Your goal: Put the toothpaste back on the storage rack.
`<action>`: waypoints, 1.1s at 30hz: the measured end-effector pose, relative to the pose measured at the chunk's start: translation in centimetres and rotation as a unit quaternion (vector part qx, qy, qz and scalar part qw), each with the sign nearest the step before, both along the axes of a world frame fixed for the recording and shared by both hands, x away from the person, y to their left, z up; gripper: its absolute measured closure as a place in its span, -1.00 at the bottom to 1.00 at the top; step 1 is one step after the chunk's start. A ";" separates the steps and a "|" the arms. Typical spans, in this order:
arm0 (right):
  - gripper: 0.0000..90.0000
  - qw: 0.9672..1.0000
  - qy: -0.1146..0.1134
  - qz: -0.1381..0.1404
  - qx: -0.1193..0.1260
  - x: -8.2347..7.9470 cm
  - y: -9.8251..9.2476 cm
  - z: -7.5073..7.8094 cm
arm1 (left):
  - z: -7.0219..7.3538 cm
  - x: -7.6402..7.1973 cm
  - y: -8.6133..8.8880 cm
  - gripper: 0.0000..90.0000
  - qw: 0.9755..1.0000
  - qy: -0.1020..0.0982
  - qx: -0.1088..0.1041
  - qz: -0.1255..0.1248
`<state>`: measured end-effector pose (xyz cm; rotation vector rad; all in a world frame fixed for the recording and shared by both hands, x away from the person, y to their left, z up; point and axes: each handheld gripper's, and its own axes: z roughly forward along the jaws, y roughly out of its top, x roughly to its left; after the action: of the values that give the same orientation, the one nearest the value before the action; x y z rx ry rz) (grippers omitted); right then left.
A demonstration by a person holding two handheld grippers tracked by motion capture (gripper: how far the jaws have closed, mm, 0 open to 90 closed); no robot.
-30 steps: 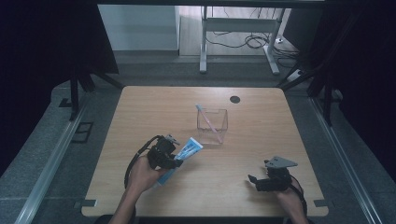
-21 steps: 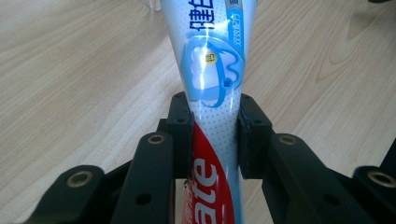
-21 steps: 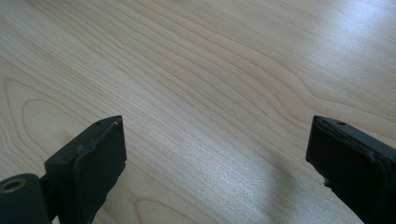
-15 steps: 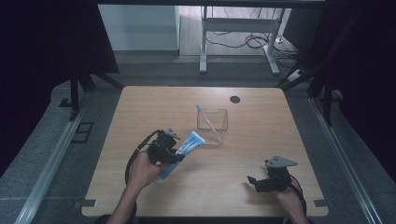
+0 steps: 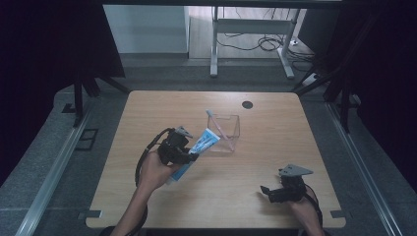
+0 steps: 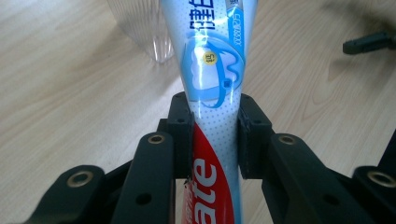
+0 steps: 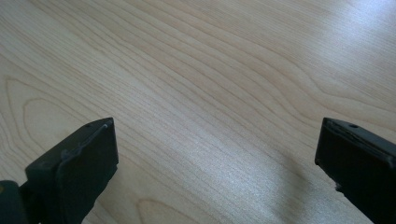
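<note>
Low right of the high view, the right gripper (image 5: 268, 191) idles on the counter (image 5: 147, 113), jaws spread. Centre-left, the left gripper (image 5: 189, 156) pinches the toothpaste tube (image 5: 200, 147); tip its far end above the clear box (image 5: 231, 129) rim, clear of the toothbrush (image 5: 219, 128).

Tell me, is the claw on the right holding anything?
No, the right gripper has its jaws wide apart over the bare wooden table, with nothing between them.

Black tool (image 5: 189, 156), brass rivets, looping cable.
</note>
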<state>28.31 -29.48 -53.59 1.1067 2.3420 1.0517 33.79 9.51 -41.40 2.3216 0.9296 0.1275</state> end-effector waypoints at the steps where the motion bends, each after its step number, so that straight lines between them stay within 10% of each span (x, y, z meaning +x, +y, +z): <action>1: -1.00 1.000 0.000 0.000 0.001 0.0 0.0 0.0 | 0.1 0.2 -0.1 0.58 1.000 -0.002 -0.001 -0.001; 33: -0.99 1.000 -0.010 -0.003 0.000 0.1 -0.1 0.1 | 3.3 5.3 -4.3 0.58 0.998 -0.042 -0.044 0.015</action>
<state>28.36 -29.61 -53.46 1.0974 2.3230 1.0557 39.11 5.23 -38.14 2.2056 0.9103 0.1907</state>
